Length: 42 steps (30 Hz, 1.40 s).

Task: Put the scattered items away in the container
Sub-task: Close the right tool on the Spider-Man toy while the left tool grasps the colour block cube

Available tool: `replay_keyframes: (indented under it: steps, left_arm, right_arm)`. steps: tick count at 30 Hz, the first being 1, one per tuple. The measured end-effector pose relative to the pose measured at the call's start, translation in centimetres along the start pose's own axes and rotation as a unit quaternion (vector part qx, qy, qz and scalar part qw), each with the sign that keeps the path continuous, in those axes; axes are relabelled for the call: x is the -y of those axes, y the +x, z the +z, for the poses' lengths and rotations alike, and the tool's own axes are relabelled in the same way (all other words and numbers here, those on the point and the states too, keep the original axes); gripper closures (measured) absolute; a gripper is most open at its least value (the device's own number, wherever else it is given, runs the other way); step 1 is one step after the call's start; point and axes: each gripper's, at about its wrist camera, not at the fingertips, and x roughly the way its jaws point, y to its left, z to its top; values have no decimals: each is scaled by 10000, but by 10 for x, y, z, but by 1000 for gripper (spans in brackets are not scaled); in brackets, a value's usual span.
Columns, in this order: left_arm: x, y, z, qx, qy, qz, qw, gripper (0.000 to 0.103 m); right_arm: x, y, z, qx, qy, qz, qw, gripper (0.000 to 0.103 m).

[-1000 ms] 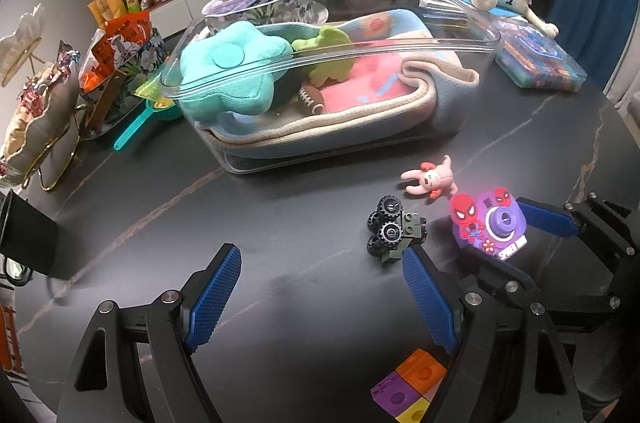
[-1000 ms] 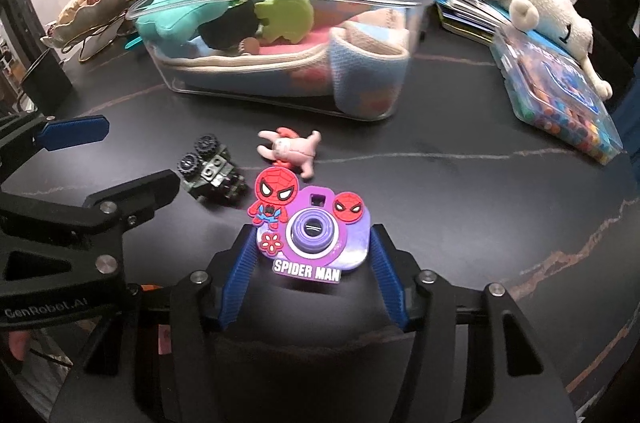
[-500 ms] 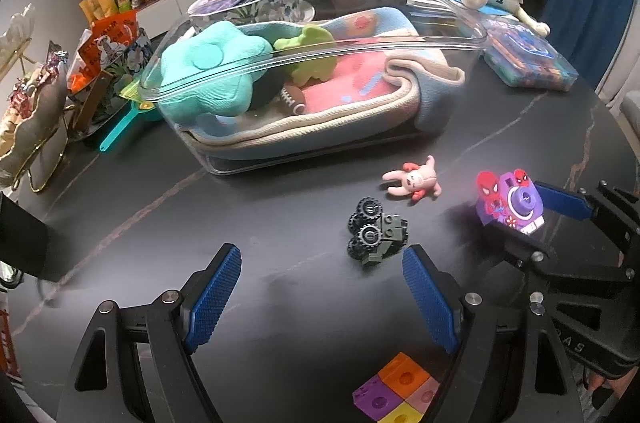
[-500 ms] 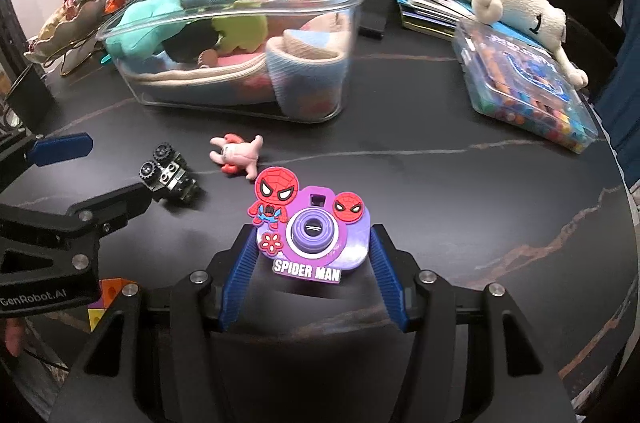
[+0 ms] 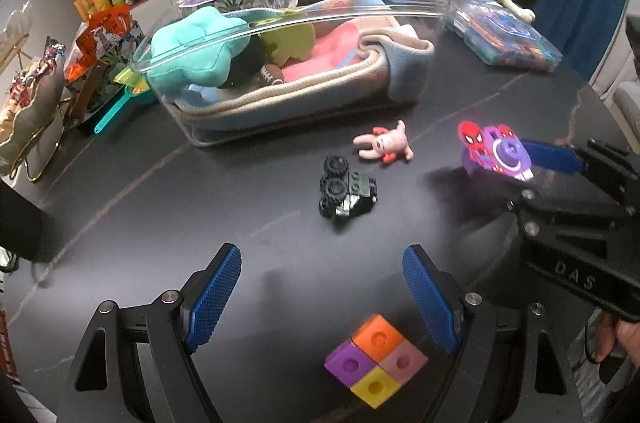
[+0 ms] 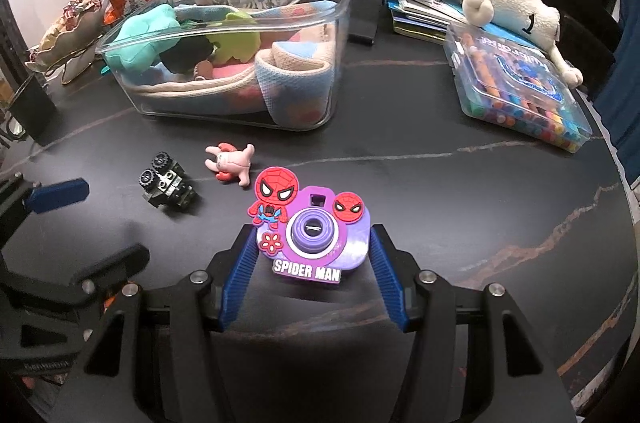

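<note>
Purple toy camera [image 6: 314, 237] is riding clear of the table, pinched between the right gripper's [image 6: 312, 263] pads for carrying to the bin [image 6: 336, 35] at 11 o'clock. Left gripper [image 5: 322, 297] is hanging spread and empty, blocks [image 5: 376, 359] lying just below its fingers.

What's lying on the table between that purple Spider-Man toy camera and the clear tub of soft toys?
A small pink plush figure lies between the Spider-Man toy camera and the clear tub; the rest is bare tabletop. The right wrist view shows it best.
</note>
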Motion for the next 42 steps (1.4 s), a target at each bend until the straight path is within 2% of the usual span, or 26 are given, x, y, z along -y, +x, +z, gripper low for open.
replay_keyframes:
  steps: [14,27,28,30,31,32,42]
  left_arm:
    - [14,-16,-36,-52,-129,-180,9997,23]
    - [18,-7,-45,-125,-33,20,9999,23]
    - [18,-6,-45,-139,-28,32,9999,24]
    - [18,-4,-46,-166,-20,8,9999,34]
    - [18,-3,-46,-188,-9,16,9998,44]
    - [18,-2,-46,-192,-5,-2,9998,49]
    - [24,-5,-44,-166,44,52,9998,51]
  right_arm:
    - [-1,-5,0,79,-5,46,10000,50]
    - [-2,-9,1,121,2,79,9999,50]
    - [-2,-9,1,125,6,83,9999,50]
    - [-2,-9,1,129,3,86,9999,50]
    - [-2,-9,1,130,7,90,9999,50]
    - [-2,-9,1,130,11,94,9999,50]
    - [-3,-9,1,138,11,105,9998,50]
